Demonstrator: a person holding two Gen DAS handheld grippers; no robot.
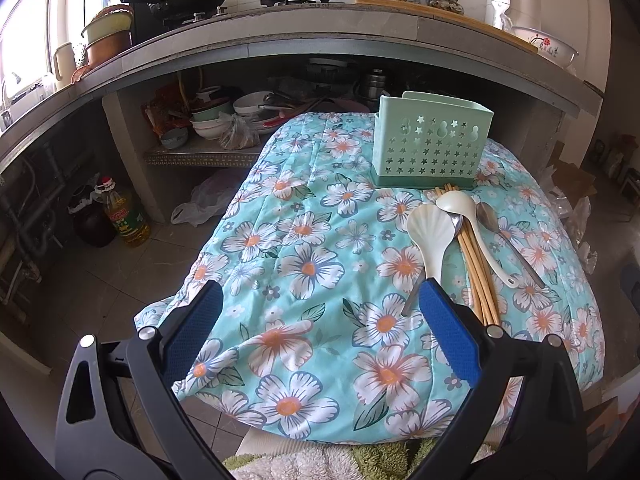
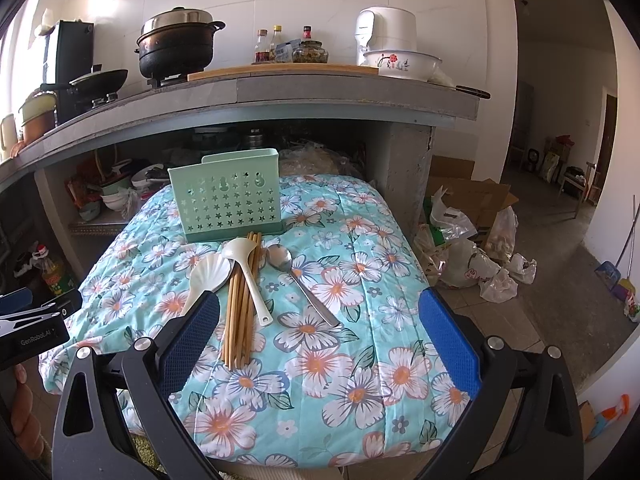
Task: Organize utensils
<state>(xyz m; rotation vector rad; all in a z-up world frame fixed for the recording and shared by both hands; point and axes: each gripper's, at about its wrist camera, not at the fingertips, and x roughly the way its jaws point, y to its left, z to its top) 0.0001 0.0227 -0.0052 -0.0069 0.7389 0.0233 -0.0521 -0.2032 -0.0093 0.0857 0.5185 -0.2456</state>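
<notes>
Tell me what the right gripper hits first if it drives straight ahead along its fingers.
Probably nothing at first: the right gripper is open over bare floral cloth. Further ahead lie the metal spoon and chopsticks, then the green holder. Depth is unclear.

The cloth (image 2: 352, 360) on the table is light blue with big white flowers that have orange middles. The holder (image 2: 226, 196) is mint green with little star holes. Two spoons (image 2: 208, 274) are creamy white, one spoon (image 2: 280, 258) looks silver, and the chopsticks (image 2: 240, 304) are tan. The hand-held gripper pads (image 2: 450, 344) are blue.
</notes>
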